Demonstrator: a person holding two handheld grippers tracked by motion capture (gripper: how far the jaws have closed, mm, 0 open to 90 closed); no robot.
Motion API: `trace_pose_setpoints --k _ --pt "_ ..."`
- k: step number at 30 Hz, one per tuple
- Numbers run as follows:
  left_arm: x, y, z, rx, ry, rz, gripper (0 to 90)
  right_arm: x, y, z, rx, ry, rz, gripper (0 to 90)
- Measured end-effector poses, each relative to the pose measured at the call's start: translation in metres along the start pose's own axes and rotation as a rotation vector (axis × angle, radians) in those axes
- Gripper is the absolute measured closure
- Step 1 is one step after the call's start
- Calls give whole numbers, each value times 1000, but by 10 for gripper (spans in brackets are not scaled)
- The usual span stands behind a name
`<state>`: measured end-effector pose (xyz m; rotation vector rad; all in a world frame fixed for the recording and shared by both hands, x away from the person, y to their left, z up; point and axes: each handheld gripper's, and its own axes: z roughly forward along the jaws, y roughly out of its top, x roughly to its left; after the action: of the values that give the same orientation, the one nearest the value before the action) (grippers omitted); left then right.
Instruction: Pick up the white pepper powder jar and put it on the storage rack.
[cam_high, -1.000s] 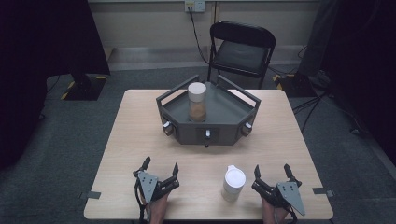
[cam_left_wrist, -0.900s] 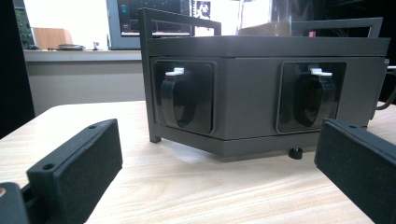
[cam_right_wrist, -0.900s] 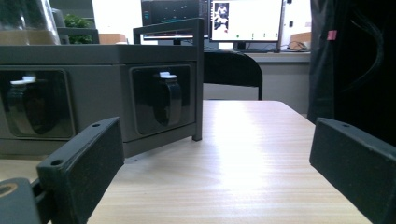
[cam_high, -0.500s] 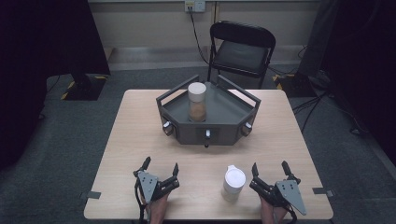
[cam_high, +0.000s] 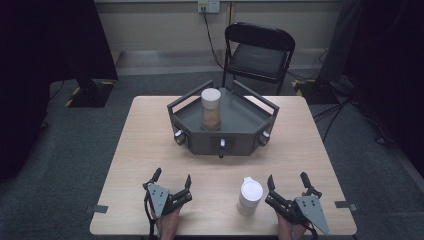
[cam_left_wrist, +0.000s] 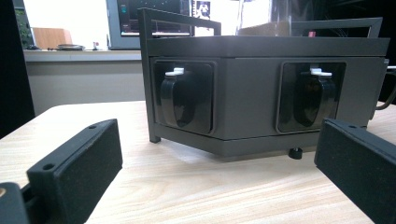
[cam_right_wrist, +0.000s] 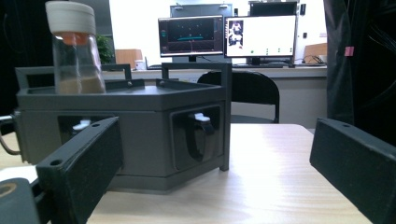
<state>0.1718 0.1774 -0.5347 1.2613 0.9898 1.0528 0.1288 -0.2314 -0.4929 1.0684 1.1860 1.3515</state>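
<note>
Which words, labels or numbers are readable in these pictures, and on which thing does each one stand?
No text can be read.
Two monitors in the right gripper view: graphics and small marks, too blurred to read.
Screen in the left gripper view: also too blurred.
Jar, white cup, grey tray, left tool and right tool: no label shows.

Two black jaws rise wide apart from the bottom corners. Between them, left of centre, a dark grey angular metal box (cam_right_wrist: 126, 126) stands on the pale wooden desk (cam_right_wrist: 275, 182). At upper left, a clear glass jar with a white lid (cam_right_wrist: 74, 49) stands on the box.
</note>
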Motion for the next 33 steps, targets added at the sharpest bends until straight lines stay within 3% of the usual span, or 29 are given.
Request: trace_pose_setpoints --k 18,33 --pt "0 0 0 0 0 0 3 8 14 -9 -21 94 -9 18" --pt "1 0 0 0 -6 0 2 27 19 -12 -4 170 -24 47"
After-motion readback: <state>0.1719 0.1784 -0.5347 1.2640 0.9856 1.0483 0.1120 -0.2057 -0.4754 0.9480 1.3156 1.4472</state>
